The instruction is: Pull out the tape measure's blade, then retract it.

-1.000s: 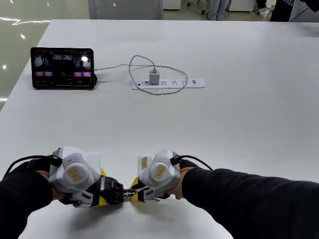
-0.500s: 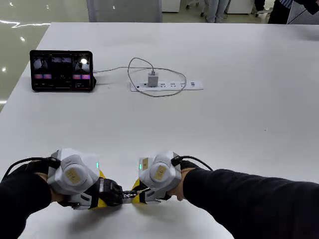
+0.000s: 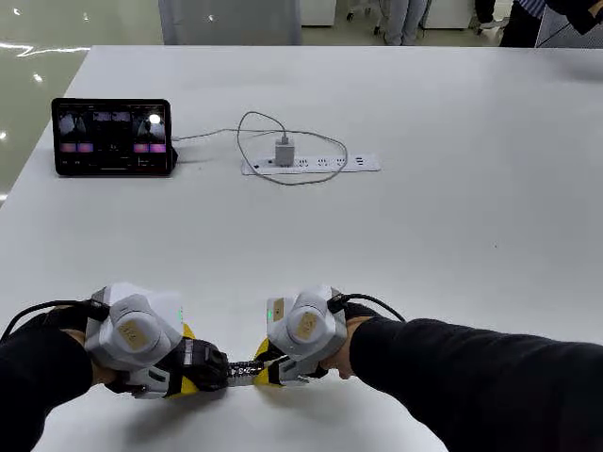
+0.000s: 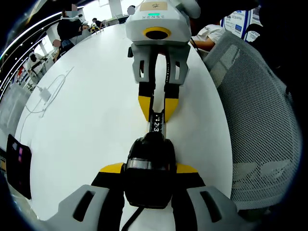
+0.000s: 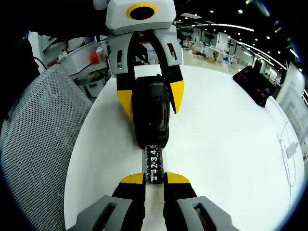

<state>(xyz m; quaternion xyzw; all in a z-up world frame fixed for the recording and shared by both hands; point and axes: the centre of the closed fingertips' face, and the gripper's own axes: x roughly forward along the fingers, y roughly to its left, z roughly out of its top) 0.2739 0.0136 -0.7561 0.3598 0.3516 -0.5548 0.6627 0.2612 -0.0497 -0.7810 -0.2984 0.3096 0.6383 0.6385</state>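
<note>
White bench [image 3: 424,217], wide and mostly bare; at the far side a tablet [image 3: 113,137] and a power strip [image 3: 311,163] with a charger and looped cable

At the near edge, nose to nose: left tool [image 3: 203,367] and right tool [image 3: 264,369], close together. Left tool clamped round the black case [image 5: 151,115], jaws set on either flank. Right tool pinched narrow on the tip of the blade [image 5: 153,163]. Between the two, a short run of blade just above the bench (first few numbers legible in both gripper views)

Judged as the very start of the pull-out, with retraction not yet due. Next, most likely: draw the right tool straight away from the case along the blade's line, with a firm hold on the case and the blade kept flat. For the return, feed back by hand rather than release, given the risk of a snap-back
</note>
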